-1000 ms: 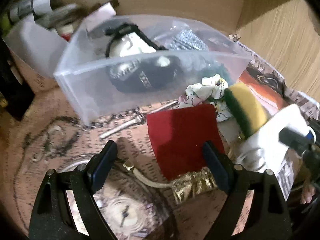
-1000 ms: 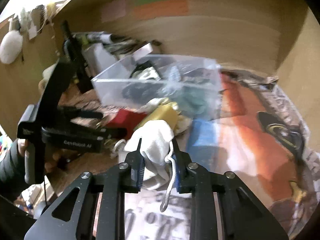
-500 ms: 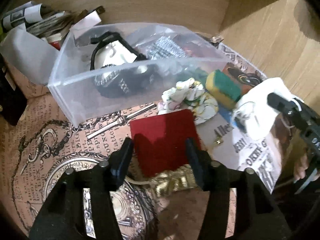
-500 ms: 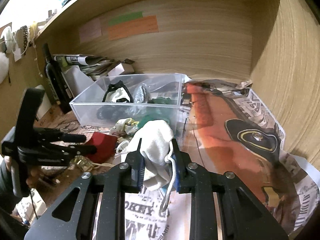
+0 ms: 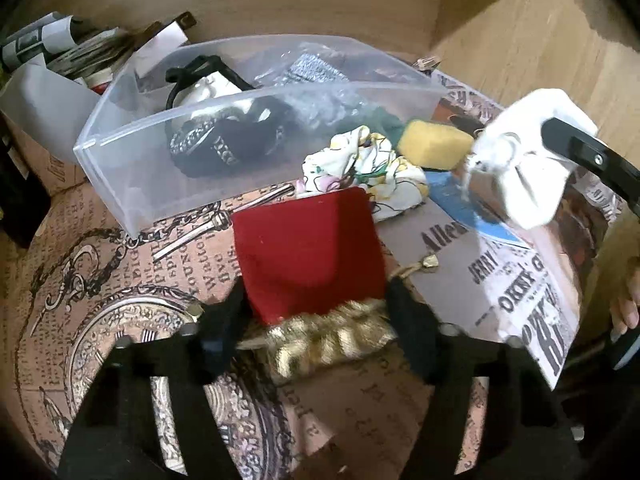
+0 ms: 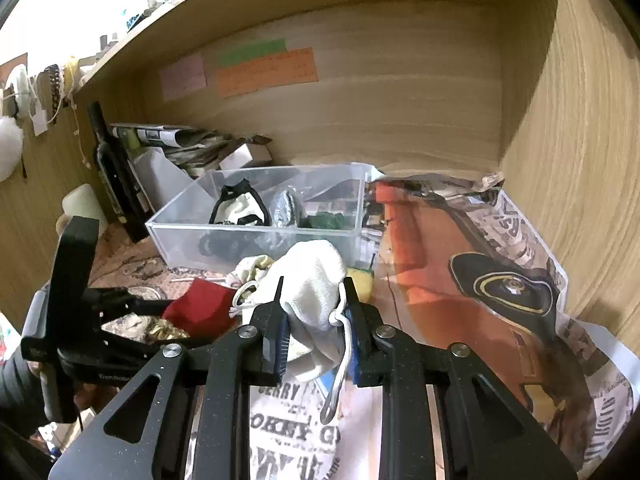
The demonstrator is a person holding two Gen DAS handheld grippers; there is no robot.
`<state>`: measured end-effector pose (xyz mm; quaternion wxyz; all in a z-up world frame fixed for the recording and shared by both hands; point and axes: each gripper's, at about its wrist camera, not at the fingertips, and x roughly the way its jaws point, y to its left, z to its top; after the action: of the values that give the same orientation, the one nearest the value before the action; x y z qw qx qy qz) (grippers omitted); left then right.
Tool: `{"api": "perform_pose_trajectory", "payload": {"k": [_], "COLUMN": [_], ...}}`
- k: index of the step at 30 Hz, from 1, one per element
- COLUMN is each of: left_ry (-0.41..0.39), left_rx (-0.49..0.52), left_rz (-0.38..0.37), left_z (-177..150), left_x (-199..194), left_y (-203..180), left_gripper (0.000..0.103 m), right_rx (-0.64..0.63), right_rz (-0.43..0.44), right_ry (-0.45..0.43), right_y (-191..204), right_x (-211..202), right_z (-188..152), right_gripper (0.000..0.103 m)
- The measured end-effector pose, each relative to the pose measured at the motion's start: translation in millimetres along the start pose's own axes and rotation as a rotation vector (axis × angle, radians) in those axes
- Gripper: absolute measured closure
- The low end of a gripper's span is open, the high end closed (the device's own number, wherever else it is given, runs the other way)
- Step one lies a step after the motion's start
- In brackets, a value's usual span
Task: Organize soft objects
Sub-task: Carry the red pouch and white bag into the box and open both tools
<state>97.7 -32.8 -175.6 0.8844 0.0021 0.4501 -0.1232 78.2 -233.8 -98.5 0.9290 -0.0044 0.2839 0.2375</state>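
The right gripper (image 6: 313,314) is nearly closed, pinching the white cloth pouch (image 6: 312,292). The left gripper (image 5: 316,316), half open, brackets the red pouch (image 5: 308,256) at lower centre, before the clear bin (image 5: 120,184).

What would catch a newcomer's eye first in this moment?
The red pouch with its gold top, lying between the left gripper's fingers. Next, the white cloth bag pinched in the right gripper, lifted in front of the clear plastic bin of soft items.

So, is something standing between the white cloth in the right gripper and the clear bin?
Nothing visible blocks it. The white cloth is held above the floral cloth and sponge, which lie low before the bin, whose top is open.
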Motion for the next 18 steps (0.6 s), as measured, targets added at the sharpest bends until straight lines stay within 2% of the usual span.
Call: {"api": "perform_pose_trajectory", "payload": {"k": [4,7,18], "left_ry": [-0.016,-0.038,-0.220], "left_rx": [-0.005,0.002,-0.035], "left_rz": [-0.019,-0.008,0.033], "left_z": [-5.1,-8.9,5.2], "left_x": [-13.8,-25.1,-90.2], "left_y": [5.7,8.9,15.3], "left_gripper": [0.061,0.069,0.070], "right_rx": [-0.001,0.001,-0.011], "right_rz": [0.011,0.024,0.057], "right_ry": [-0.016,-0.026,-0.098], "right_y": [2.4,3.7,13.0], "right_x": [1.3,3.0,6.5], "right_z": [4.7,9.4,38.1], "right_gripper": [0.082,0.082,0.082]}}
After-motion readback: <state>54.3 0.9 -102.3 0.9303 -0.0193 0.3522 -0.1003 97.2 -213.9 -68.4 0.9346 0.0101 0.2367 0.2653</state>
